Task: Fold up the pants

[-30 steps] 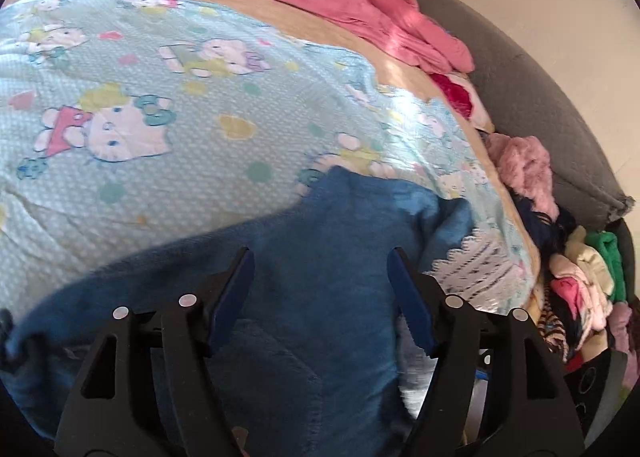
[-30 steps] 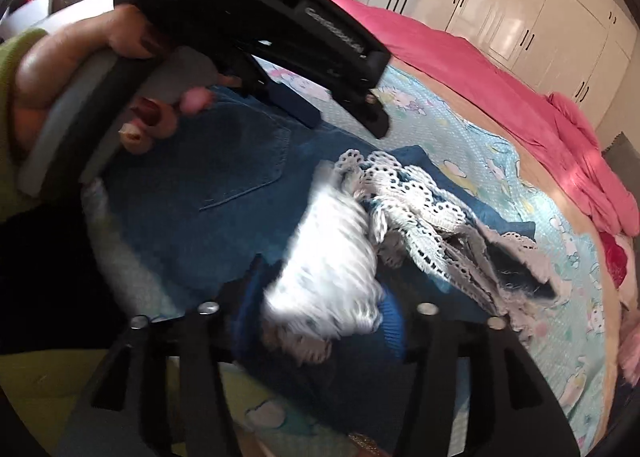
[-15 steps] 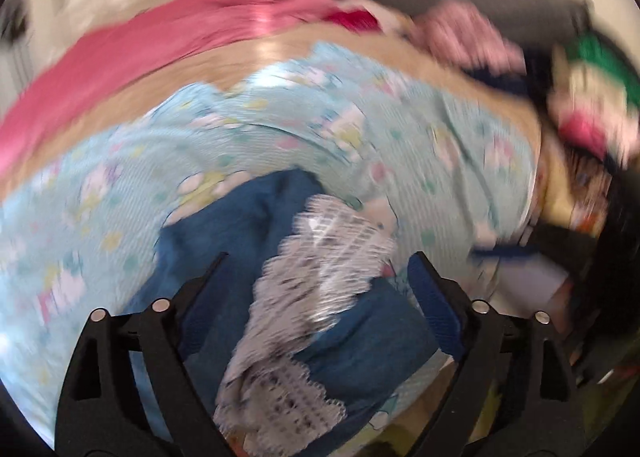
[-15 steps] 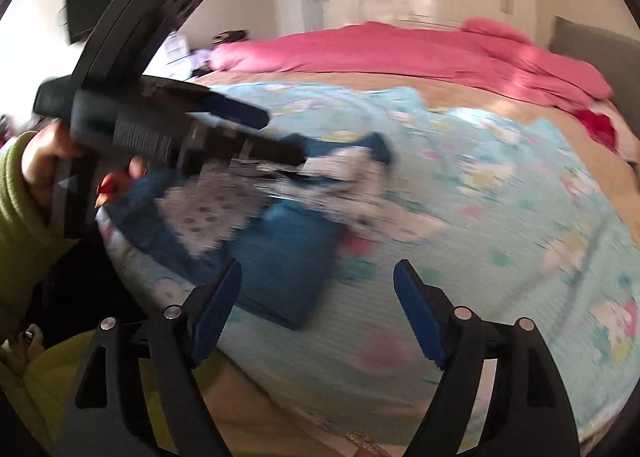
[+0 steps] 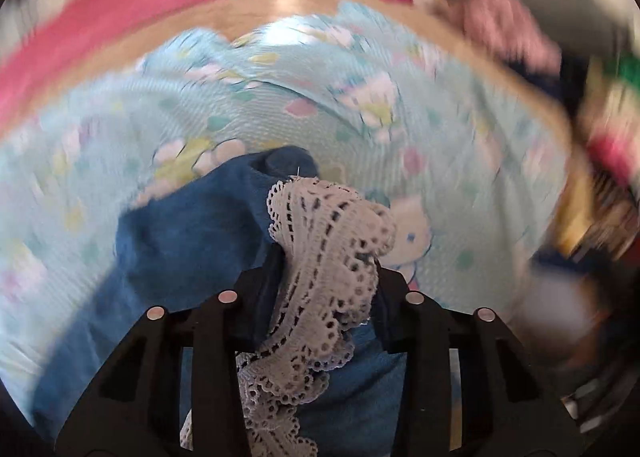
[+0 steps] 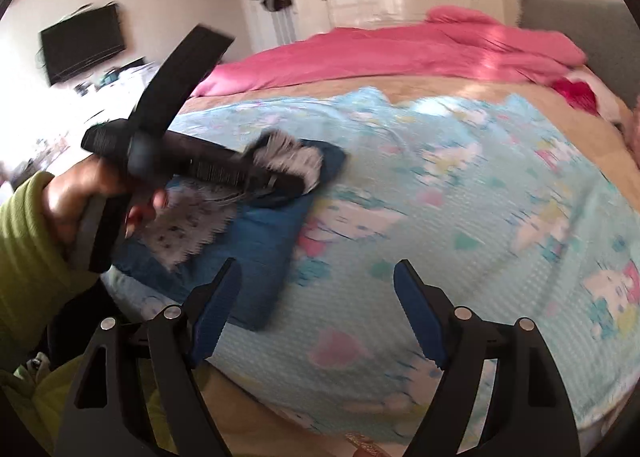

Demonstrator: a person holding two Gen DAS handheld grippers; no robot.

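Observation:
Blue denim pants [image 5: 192, 233] with a white lace hem [image 5: 328, 225] lie folded on the bed's near left part, also visible in the right wrist view [image 6: 264, 241]. My left gripper [image 5: 326, 261] is closing its jaws, and the lace hem is bunched and pinched between them. Seen from the right wrist view, a hand in a green sleeve holds the left gripper [image 6: 296, 177], which lifts the lace [image 6: 288, 157] off the denim. My right gripper [image 6: 318, 297] stands open over the sheet to the right of the pants, nothing between its fingers.
A light blue cartoon-print sheet [image 6: 460, 217] covers the bed. A pink blanket [image 6: 400, 53] lies bunched along the far side. A pile of mixed clothes [image 5: 600, 137] sits at the right edge by the grey headboard [image 6: 580, 17]. A wall television [image 6: 84, 41] hangs at the left.
The left gripper swung over to the lace hem and narrowed its jaws around it. The right gripper let go of the lace, opened wider and drew off to the right.

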